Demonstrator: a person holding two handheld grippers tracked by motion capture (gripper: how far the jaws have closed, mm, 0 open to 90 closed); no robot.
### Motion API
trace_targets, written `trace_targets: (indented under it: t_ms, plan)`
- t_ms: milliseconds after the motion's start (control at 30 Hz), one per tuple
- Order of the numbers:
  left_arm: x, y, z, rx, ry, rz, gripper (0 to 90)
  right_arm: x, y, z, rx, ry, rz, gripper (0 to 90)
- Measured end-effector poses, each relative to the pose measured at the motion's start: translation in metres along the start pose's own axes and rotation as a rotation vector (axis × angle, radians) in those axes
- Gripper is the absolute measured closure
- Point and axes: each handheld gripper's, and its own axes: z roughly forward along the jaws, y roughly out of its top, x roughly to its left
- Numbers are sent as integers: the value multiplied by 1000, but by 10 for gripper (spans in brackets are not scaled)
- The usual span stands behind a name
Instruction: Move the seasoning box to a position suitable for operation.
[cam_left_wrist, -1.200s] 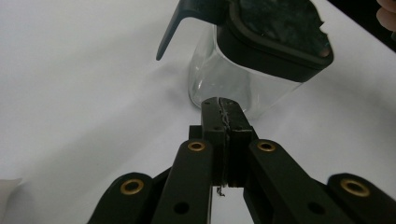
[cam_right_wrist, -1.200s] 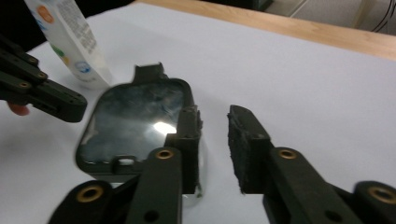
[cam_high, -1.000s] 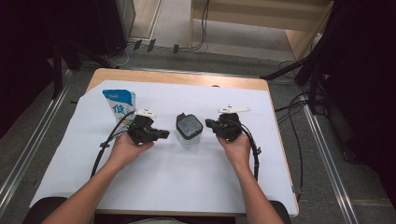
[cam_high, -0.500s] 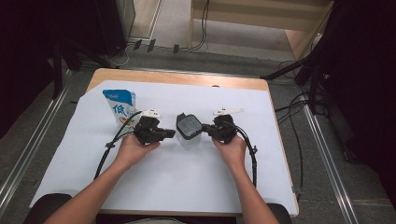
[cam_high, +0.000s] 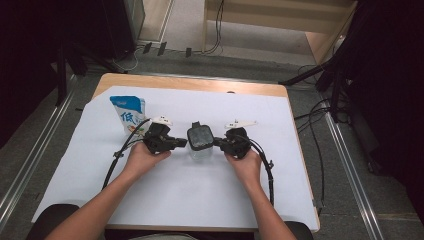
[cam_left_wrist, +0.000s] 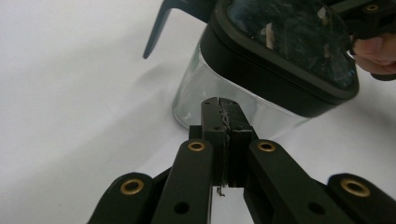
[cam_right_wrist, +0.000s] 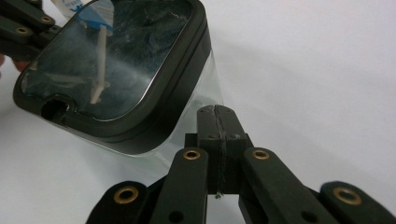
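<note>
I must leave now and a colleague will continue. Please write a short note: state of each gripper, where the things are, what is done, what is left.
Left gripper: jaws shut, empty, tips at the left side of the glass container.
Right gripper: jaws shut, empty, tips at its right side.
Container: upright mid-table on the white sheet, dark lid on.
Blue-and-white pouch: standing behind the left gripper, untouched.
Done: both grippers brought to the container.
Left: probably handling the container; lid not opened.
</note>
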Motion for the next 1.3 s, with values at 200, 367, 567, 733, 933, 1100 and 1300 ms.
trace_targets:
  t_ms: [200,367,567,733,933,1100,1300]
  plan:
    - [4,1,1,0,15,-10,900,7,-5,-3,1,16,3,900]
    - [8,2,2,2,29,-6,900,14,-8,-5,10,27,-3,900]
    - [11,2,5,-3,34,-10,900,20,-13,-7,10,57,-15,900]
    - [12,2,1,17,47,-2,900,13,-9,-8,3,64,-14,900]
    - [5,0,-13,-4,44,5,900,3,-2,-10,-15,50,3,900]
    - [-3,-8,-20,7,48,2,900,-3,7,-5,-23,52,0,900]
    - [-13,-15,-25,-9,40,-6,900,-11,14,4,-23,77,-2,900]
